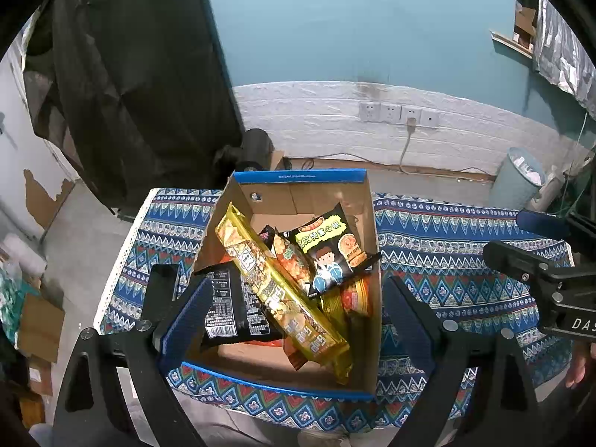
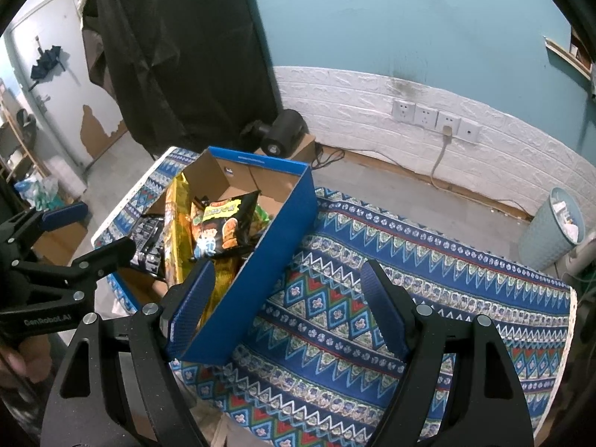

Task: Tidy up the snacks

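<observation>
Left gripper (image 1: 294, 320): jaws wide, nothing pinched. Its blue-padded fingers (image 1: 186, 316) straddle the near end of the cardboard box (image 1: 298, 177); the left pad sits at the box's left wall, whether touching it I can't tell, and the right finger stands just outside the right wall. Both point down at a slant.

Right gripper (image 2: 287, 313): jaws wide, empty. The left pad (image 2: 190, 309) overlaps the box's near blue corner (image 2: 275, 272); contact can't be confirmed. The right pad hangs over bare patterned tablecloth (image 2: 428, 260).

Snacks are all inside the box, piled loosely:
- long gold packet (image 1: 283, 290), diagonal from 11 o'clock to 5 o'clock in the left view
- black packet with a cartoon figure (image 1: 327, 249), leaning on the gold one, toward 1 o'clock
- orange packet (image 1: 294, 260), wedged between those two
- black packet with white print (image 1: 231, 305), at 8 o'clock, near the left pad
- red-orange packet (image 1: 357, 294), against the right wall at 4 o'clock

The box sits on the cloth-covered table, open top, far end toward 12 o'clock.

In the right view the left gripper enters from 9 o'clock, and part of a hand (image 2: 16, 365) shows at 8 o'clock.

A pale bin (image 2: 551, 231) stands on the floor at 3 o'clock, well apart from the table.
</observation>
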{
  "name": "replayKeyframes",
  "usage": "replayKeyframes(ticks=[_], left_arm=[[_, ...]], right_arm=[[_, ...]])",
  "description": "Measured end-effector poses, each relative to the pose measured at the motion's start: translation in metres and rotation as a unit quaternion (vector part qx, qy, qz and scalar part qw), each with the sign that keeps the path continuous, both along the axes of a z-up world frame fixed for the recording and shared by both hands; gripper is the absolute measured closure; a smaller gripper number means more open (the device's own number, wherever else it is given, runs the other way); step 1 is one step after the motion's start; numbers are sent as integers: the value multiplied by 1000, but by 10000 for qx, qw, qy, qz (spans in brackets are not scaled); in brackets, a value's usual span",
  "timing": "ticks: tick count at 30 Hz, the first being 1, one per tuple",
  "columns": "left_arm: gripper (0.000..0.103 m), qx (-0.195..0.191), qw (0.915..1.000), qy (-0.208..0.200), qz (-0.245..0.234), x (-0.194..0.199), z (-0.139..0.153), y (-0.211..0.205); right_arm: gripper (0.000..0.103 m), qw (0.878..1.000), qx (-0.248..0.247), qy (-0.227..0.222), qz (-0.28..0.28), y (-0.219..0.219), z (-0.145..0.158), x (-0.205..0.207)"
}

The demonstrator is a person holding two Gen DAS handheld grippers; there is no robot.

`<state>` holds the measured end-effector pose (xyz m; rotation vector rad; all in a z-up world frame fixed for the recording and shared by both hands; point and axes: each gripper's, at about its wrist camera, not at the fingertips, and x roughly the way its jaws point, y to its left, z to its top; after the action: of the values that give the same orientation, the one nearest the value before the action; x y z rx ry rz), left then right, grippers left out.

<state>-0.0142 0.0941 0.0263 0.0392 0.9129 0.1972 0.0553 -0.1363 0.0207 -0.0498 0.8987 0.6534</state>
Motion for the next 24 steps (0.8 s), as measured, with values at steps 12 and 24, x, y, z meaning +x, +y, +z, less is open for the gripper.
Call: replayKeyframes(ticks=[12, 24], left_arm=[[9, -34, 10000, 38, 10, -1, -1, 0], [9, -25, 9999, 125, 29, -1, -2, 1]], right_arm=[[24, 10000, -14, 6, 4, 0, 0, -1], [23, 10000, -34, -4, 14, -1, 0, -2]])
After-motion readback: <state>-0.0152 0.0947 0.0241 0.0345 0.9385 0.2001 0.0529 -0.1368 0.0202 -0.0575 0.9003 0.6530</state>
